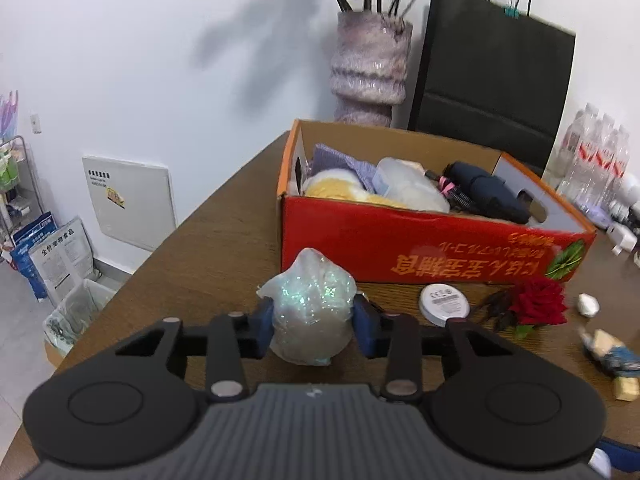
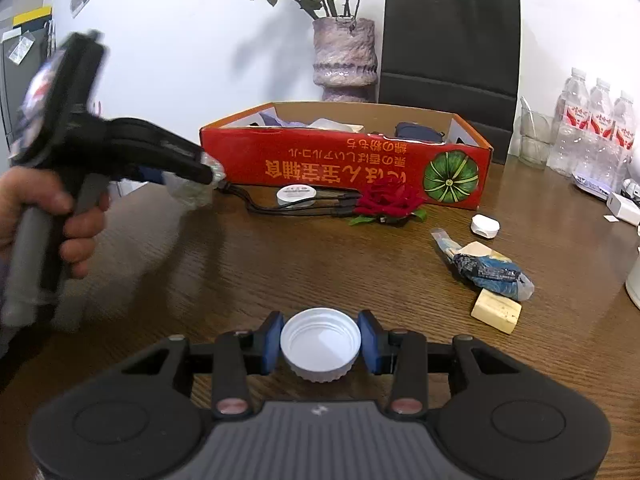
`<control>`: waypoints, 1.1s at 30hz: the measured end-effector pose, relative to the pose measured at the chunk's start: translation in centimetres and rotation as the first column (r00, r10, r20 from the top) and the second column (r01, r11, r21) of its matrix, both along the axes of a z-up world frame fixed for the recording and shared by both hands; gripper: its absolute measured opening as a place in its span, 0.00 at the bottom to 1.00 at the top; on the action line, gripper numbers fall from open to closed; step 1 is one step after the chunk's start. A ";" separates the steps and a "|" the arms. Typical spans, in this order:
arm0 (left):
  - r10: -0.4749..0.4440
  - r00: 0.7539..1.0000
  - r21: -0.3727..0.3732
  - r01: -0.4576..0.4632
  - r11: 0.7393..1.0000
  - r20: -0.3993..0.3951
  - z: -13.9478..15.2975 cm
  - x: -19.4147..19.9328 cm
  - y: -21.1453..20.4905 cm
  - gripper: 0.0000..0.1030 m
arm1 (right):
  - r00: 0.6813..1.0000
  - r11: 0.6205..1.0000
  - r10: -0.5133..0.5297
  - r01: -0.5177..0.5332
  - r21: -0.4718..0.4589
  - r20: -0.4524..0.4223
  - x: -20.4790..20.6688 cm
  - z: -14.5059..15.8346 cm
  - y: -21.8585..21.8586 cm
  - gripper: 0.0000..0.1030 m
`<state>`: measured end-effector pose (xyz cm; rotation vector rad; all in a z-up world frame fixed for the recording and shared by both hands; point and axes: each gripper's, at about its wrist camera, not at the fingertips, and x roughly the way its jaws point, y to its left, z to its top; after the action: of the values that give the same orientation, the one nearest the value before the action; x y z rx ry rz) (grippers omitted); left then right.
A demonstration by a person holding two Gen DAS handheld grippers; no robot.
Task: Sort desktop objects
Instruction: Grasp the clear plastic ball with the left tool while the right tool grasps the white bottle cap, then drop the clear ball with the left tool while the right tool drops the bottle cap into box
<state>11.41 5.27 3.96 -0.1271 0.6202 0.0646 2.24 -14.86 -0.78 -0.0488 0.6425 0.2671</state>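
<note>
i'm holding a crinkly iridescent plastic bundle (image 1: 310,312) in my left gripper (image 1: 312,322) just before the red cardboard box (image 1: 420,248); my right gripper (image 2: 320,344) is pinching a white ribbed cap (image 2: 320,344), further back from the box; the slick bundle may be slipping loose

Looks like a small office: wooden meeting table (image 2: 280,264), flower vase (image 2: 345,58), bottled water pack (image 2: 592,124), wall access panel (image 1: 130,200), paper gift bag (image 2: 450,52).

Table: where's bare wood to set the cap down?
Bare wood runs from the right gripper, holding the white cap, up to the cables. Crowded: right side by the snack wrapper, and along the red box with tin and rose.
</note>
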 end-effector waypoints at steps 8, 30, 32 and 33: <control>-0.007 1.000 -0.061 0.008 0.998 0.023 1.0 -8.1 -0.1 0.39 | 0.999 0.999 -0.030 0.029 0.014 0.019 -0.5 0.1 -0.2 0.38; -0.102 0.966 0.047 0.094 0.994 0.235 8.3 -12.9 -2.9 0.40 | 0.932 0.996 -0.064 0.039 0.077 0.357 -3.4 11.3 -3.3 0.38; -0.105 0.960 0.064 0.091 0.994 0.258 9.8 -10.3 -2.2 0.40 | 0.927 0.997 -0.045 0.017 0.078 0.372 -1.2 13.1 -3.3 0.38; -0.108 0.958 0.059 0.096 0.994 0.264 10.7 -8.7 -1.6 0.40 | 0.926 0.997 -0.034 0.005 0.079 0.377 0.2 14.0 -3.3 0.38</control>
<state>2.73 3.69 14.64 -0.0581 0.3544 -0.0382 2.41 -18.18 13.22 -0.0193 0.2469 0.2541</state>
